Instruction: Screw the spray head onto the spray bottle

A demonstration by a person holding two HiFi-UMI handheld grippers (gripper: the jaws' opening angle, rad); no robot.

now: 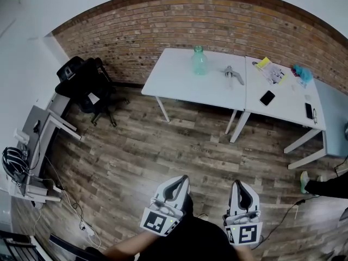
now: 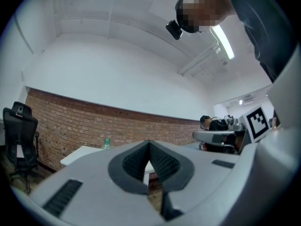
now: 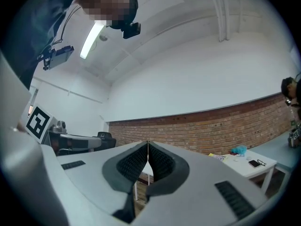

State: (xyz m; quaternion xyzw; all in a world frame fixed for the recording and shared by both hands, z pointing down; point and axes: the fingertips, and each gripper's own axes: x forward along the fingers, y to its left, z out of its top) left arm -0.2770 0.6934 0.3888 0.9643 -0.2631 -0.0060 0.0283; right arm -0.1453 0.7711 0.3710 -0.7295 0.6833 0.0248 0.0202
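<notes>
A pale green spray bottle (image 1: pixel 199 61) stands upright near the back of the left white table (image 1: pixel 179 80), without its head. The grey spray head (image 1: pixel 232 73) lies on the same table to the bottle's right. My left gripper (image 1: pixel 180 181) and right gripper (image 1: pixel 241 186) are at the bottom of the head view, far from the tables, over the wood floor. Both point level toward the tables, jaws together and nothing between them. In the left gripper view the bottle (image 2: pixel 106 143) shows small beyond the left gripper (image 2: pixel 149 144). In the right gripper view the right gripper (image 3: pixel 147 145) is shut.
A second white table (image 1: pixel 283 99) on the right carries two phones (image 1: pixel 267 98), a yellow booklet (image 1: pixel 269 69) and a teal cloth (image 1: pixel 302 74). A black office chair (image 1: pixel 87 86) stands at the left by the brick wall. A desk with cables (image 1: pixel 32 156) fills the left edge. A person's foot (image 1: pixel 308 182) is at right.
</notes>
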